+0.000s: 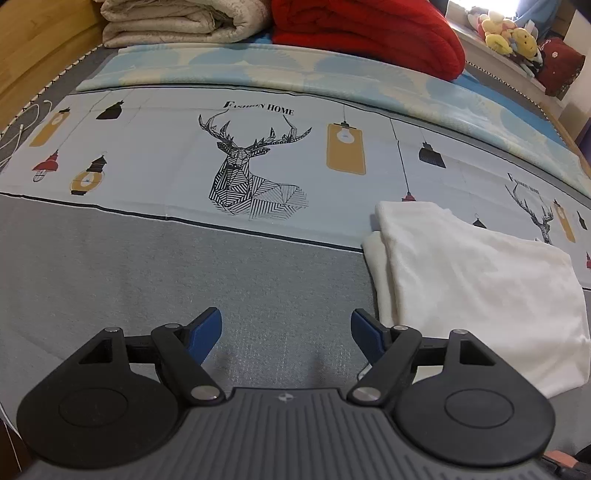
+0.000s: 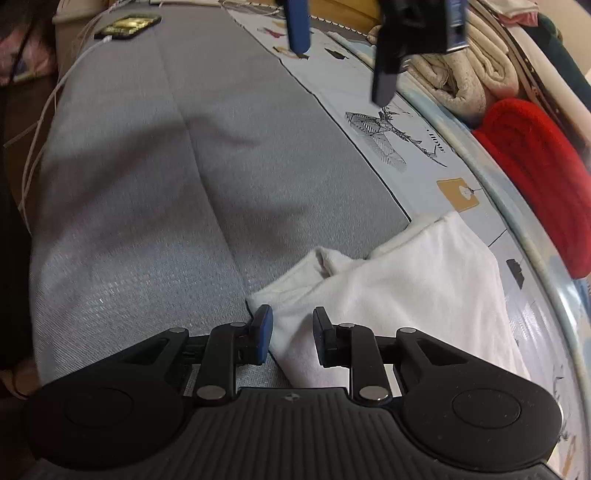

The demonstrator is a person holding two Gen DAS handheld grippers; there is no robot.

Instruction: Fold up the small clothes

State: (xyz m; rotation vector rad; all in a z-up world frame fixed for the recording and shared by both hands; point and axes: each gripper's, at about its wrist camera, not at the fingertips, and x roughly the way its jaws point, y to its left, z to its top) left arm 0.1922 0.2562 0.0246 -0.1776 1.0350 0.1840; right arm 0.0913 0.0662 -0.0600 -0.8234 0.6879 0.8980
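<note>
White garment, folded, is lying on the bed w/ its near part on the grey sheet and its far part on the pale blue printed cloth (deer and lantern motifs, "Fashion Home" lettering). In the left wrist view it's sitting to the right of the left gripper, touching nothing there. That claw is standing released, blue pads wide apart w/ only grey sheet between them; the garment's near left edge is lying just beside its right finger.

Right gripper is pointing down at the garment's near corner. Its jaws are standing partly apart w/ white cloth showing in the gap; the pads aren't pressing on the fabric, so it's released, not grasping. A loose fold is sticking up approx. mid-edge of the garment in the right wrist view.

At the top of the right wrist view the left gripper is hanging blurred above the printed cloth. Along the far side of the bed a beige blanket and a red blanket are lying rolled side by side; plush toys are sitting beyond, far right. White cable is trailing along the grey sheet's edge.
</note>
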